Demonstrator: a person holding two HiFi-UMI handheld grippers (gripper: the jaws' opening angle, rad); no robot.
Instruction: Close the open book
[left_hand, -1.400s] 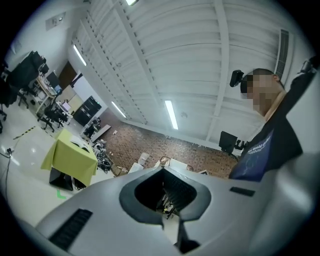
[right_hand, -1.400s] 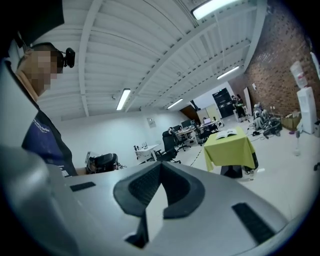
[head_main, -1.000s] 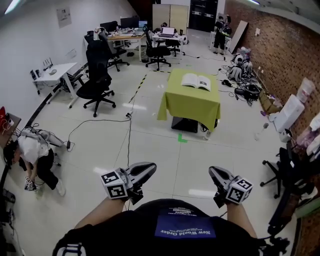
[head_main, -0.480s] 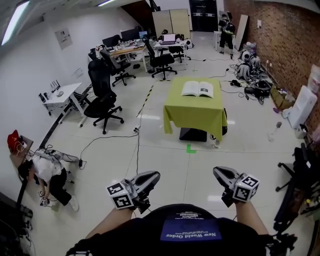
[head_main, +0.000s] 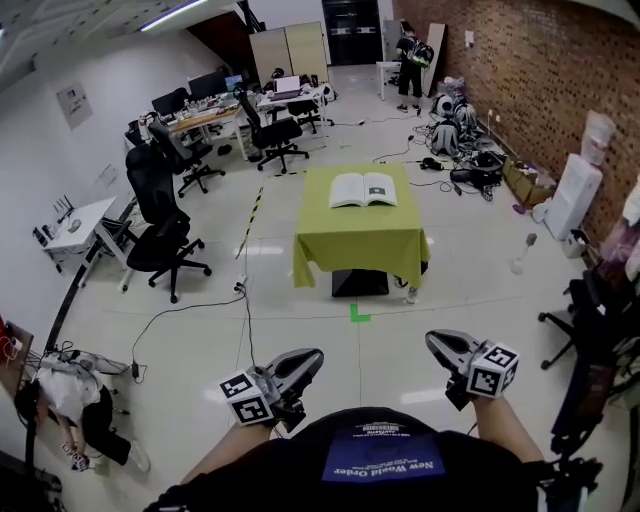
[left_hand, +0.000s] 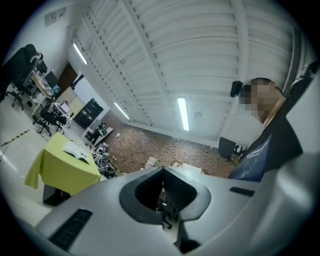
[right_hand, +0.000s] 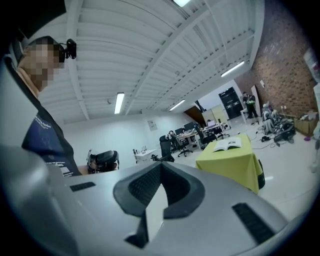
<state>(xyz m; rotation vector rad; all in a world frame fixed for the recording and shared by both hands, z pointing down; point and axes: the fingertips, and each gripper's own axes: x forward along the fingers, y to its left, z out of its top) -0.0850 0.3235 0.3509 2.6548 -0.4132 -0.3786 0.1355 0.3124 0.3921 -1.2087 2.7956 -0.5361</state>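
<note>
surface: table (head_main: 360, 245) under yellow-green cloth | on it: open book (head_main: 363, 189), flat, toward far edge

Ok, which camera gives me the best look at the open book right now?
The head view: it looks down on the open book, both pages spread flat on the green-draped table. In the left gripper view the book is small and tilted near the left edge; in the right gripper view the book is small, nearly side-on.

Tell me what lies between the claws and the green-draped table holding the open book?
Only bare pale tiled floor with a green tape mark, seen in the head view.
</note>
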